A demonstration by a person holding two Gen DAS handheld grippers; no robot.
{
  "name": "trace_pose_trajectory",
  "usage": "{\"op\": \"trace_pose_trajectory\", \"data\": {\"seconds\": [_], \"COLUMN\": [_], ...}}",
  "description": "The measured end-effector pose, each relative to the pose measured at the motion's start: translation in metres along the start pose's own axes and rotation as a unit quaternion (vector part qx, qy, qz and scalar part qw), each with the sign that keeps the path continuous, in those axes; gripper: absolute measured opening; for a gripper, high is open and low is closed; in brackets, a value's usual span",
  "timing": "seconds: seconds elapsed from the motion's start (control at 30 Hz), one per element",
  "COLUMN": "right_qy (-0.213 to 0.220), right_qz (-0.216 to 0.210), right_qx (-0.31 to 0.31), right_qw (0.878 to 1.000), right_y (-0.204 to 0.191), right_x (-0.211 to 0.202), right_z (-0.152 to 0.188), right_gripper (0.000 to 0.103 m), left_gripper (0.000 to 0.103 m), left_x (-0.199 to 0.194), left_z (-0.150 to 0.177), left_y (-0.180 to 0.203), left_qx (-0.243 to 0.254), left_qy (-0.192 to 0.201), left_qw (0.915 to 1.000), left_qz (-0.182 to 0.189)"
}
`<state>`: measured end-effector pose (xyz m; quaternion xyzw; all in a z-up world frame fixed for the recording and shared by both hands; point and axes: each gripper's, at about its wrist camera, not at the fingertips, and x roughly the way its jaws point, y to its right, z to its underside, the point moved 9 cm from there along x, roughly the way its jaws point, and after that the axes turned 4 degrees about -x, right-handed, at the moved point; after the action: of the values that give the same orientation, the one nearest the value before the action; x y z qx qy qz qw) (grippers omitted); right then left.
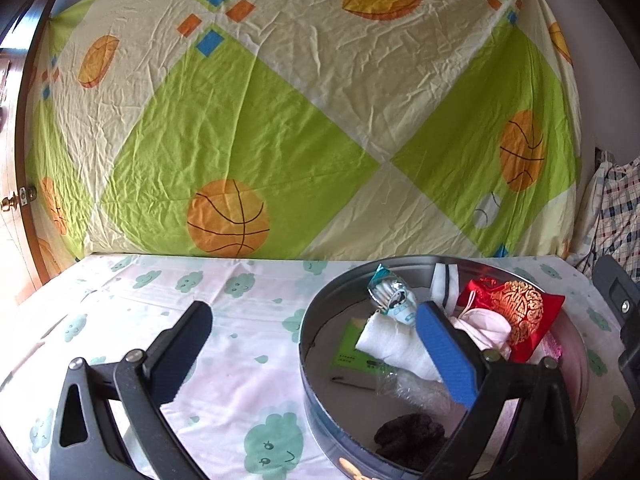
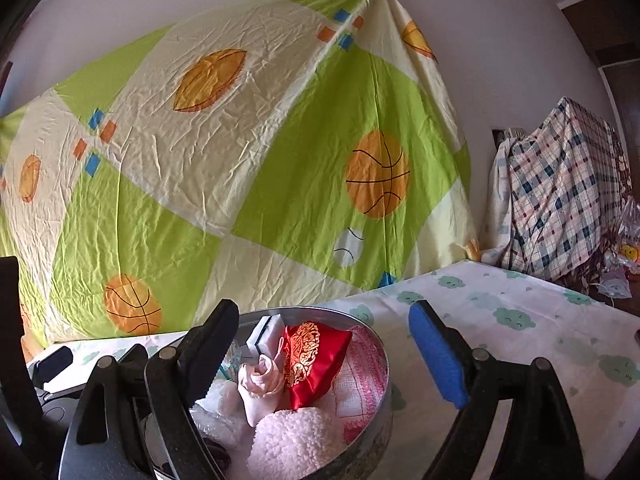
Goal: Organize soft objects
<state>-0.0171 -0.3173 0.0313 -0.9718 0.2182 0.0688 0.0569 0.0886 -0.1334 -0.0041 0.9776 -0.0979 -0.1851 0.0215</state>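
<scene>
Round metal tin (image 1: 316, 316), lower right of the left view, is holding the red embroidered pouch (image 1: 520, 312) and other soft items; left tool (image 1: 316, 348) and right tool (image 2: 326, 354) are both gaping apart, gripping nothing.

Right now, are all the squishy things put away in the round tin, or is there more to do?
Looks mostly done: the round tin already holds the red pouch, a fluffy pink piece, a rolled white cloth and a dark scrunchie. Nothing is in hand: the left tongs and right tongs are both open and empty. No soft things are left on the cloud tablecloth that I can see.
</scene>
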Motion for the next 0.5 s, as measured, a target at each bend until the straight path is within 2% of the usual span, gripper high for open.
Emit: {"op": "trace_pose_trajectory", "data": {"seconds": [0.5], "right_qy": [0.039], "right_qz": [0.017], "right_qx": [-0.036], "right_qw": [0.998], "right_y": [-0.009], "right_x": [-0.030], "right_z": [-0.005], "right_gripper": [0.091], "left_gripper": [0.103], "left_x": [-0.024], "left_z": [0.013], "left_y": [-0.007], "left_qx": [0.003], "left_qy": [0.013], "left_qw": [0.9999], "left_qz": [0.002]}}
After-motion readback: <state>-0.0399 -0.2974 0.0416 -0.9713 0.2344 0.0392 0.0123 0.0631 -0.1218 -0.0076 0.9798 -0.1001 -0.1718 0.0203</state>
